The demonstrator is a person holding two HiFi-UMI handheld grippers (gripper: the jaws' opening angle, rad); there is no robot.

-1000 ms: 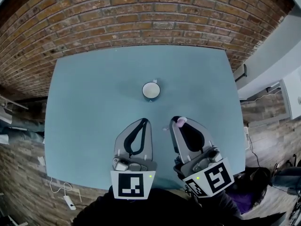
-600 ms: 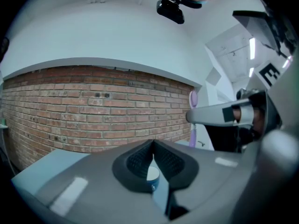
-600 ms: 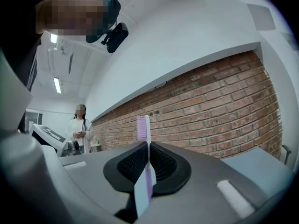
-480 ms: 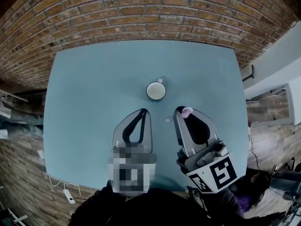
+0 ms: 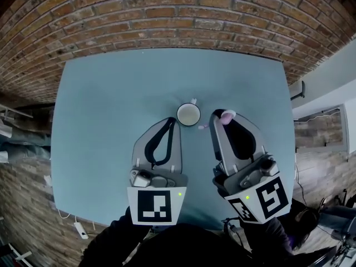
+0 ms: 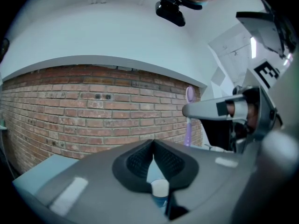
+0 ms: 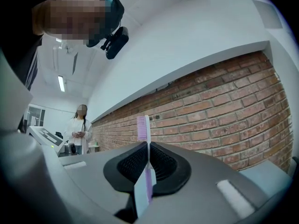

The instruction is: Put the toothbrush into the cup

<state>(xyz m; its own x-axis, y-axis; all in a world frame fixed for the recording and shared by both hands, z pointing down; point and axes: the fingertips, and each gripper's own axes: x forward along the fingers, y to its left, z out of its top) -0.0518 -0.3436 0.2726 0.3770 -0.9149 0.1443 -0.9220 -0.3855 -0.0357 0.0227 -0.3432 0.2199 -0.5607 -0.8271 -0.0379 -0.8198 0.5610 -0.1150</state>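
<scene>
Purple toothbrush (image 7: 143, 127) is clamped upright in the right gripper (image 5: 218, 113), bristles uppermost, presumably for handle-first insertion into the cup (image 5: 188, 114) just beside. Left gripper (image 5: 172, 121) jaws are closed, empty.

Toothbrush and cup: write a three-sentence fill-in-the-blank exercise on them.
1. The right tongs are shut on the ____.
2. The left tongs are shut and hold ____.
3. The cup stands on the table in front of a ____ wall.
Missing words: toothbrush; nothing; brick.
</scene>
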